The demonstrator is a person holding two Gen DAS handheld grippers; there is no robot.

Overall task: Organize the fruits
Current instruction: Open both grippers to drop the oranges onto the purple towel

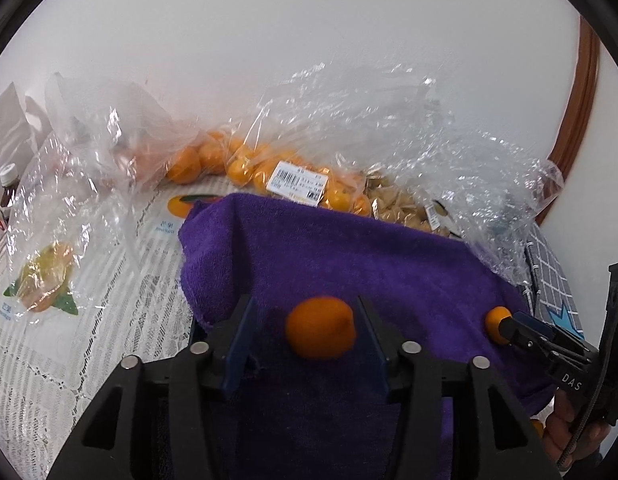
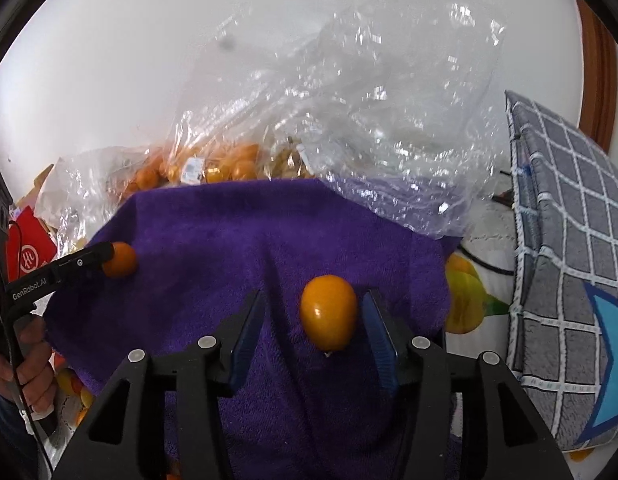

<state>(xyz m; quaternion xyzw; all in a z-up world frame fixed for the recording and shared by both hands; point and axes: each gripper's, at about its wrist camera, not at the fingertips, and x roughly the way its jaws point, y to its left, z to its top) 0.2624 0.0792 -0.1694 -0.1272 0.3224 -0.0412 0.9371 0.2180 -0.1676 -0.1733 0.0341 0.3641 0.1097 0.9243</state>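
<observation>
Fingers of both grippers stand apart, an orange fruit loose between each pair, on the purple towel.

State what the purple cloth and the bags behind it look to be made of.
Purple towel: looks like terry or microfibre, matte, judging by its fuzzy napped pile and soft folds. Clear bags: thin plastic film, glossy, judging by the crinkles, sharp glints and the oranges seen through them.

Orange kumquats lie on a purple towel; grey cushion with white grid lines.
</observation>
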